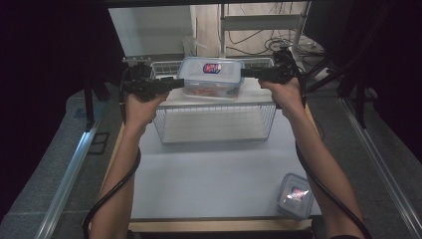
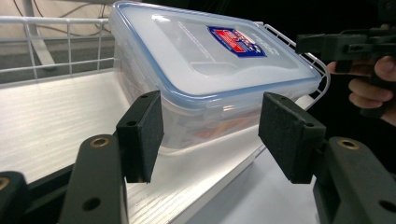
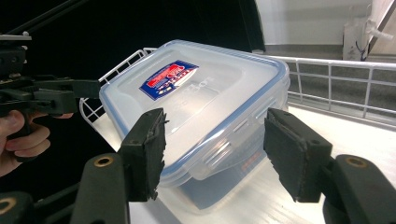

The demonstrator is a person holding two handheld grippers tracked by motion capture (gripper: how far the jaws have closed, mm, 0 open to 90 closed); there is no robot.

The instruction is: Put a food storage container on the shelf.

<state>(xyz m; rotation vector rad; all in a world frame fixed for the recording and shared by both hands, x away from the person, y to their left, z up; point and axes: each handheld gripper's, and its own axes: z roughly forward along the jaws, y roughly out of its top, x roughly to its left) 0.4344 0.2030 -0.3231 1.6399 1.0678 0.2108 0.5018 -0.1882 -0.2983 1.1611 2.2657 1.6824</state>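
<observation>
- Now the plastic box (image 1: 211, 77) with the blue-edged lid sits on the white shelf (image 1: 219, 98) on top of the wire rack (image 1: 214, 122), at the far end of the desk (image 1: 214, 174).
- On one side, the left hand-held gripper (image 1: 175, 83) has its jaws apart, with a corner of the box between them, and the pads do not press it.
- Across from it, the right hand-held gripper (image 1: 247, 72) is the same at the other end.
- A second small box (image 1: 295, 195) lies near the desk's front right corner.

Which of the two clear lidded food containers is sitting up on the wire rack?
The larger food container, at the far end on the wire rack's top shelf. The smaller food container lies on the table's near right corner.
</observation>
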